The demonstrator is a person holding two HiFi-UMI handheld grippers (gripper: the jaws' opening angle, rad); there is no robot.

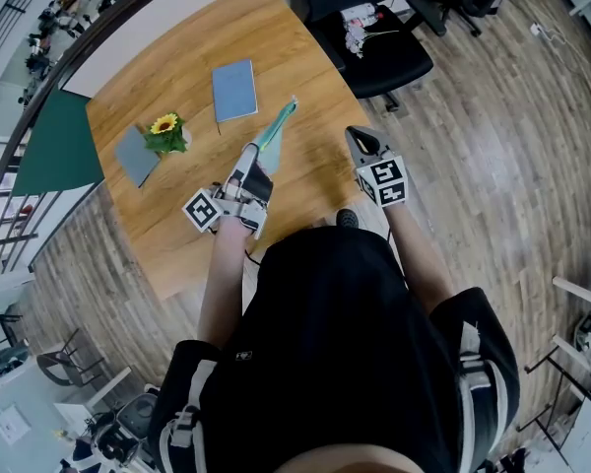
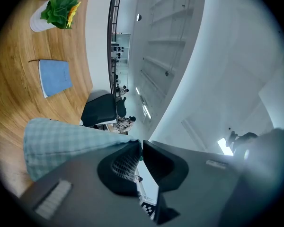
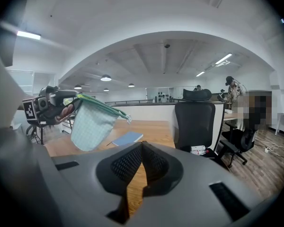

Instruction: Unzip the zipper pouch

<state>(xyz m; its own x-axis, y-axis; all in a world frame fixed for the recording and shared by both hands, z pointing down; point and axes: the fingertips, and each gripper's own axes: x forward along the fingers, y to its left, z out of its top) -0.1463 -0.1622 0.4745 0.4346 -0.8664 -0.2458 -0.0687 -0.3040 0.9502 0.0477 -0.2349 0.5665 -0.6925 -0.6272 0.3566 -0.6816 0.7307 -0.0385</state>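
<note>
A teal checked zipper pouch (image 1: 274,133) hangs in the air over the wooden table (image 1: 167,235). My left gripper (image 1: 255,158) is shut on one end of it. In the left gripper view the checked cloth (image 2: 61,143) runs into the closed jaws of that gripper (image 2: 141,144). In the right gripper view the pouch (image 3: 92,123) droops from the left gripper (image 3: 61,109), its green zipper edge on top and the pull (image 3: 128,119) at the free end. My right gripper (image 1: 364,144) is off to the right of the pouch, shut with nothing between its jaws (image 3: 142,146).
A blue notebook (image 1: 234,90) lies on the table behind the pouch. A potted sunflower (image 1: 165,134) and a grey pad (image 1: 135,156) stand at the left. A black office chair (image 1: 374,47) is at the table's far right corner.
</note>
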